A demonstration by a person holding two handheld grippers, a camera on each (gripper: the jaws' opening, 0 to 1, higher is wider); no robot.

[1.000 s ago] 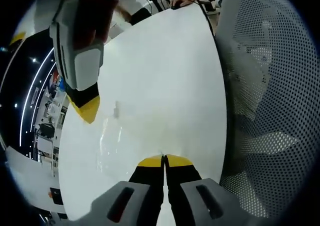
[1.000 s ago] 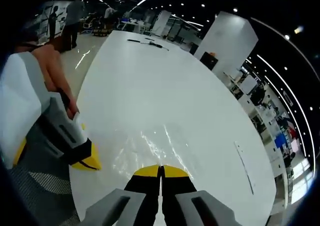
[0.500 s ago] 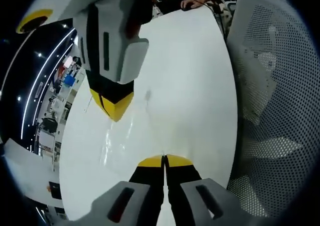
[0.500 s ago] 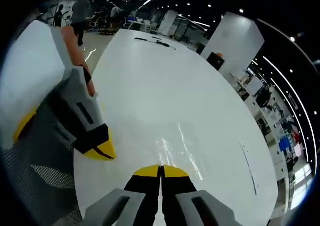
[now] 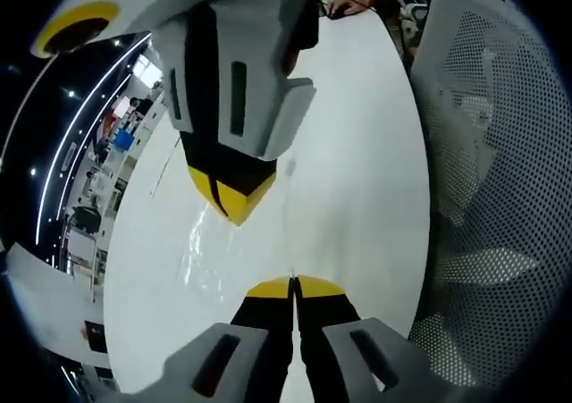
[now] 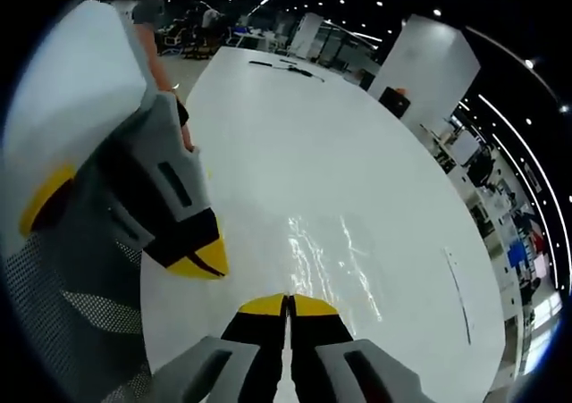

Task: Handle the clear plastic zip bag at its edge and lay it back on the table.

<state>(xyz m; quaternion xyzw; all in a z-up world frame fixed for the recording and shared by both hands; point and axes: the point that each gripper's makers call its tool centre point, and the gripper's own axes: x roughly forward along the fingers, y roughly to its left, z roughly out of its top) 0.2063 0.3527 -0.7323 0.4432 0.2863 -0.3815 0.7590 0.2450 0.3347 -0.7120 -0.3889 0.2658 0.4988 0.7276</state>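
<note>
- Left gripper [image 5: 292,282]: jaws pressed together, yellow tips meeting. The near edge of the clear plastic zip bag [image 5: 210,247] runs right up to the tips; probably pinched there, but the film is too transparent to confirm.
- Right gripper [image 6: 288,300]: jaws likewise shut, tips at the bag's near edge [image 6: 332,258]; same uncertainty about the pinch.
- Judgement: two closed tips side by side at one edge suit keeping thin film taut and flat while lowering it.
- Bag lies low over the white table [image 6: 268,135], ahead of both grippers, seemingly resting on it.
- Appearance: nearly invisible; shows as wrinkled glare streaks and a faint outline.
- Mesh chair back [image 5: 492,153] stands beside the table edge.
</note>
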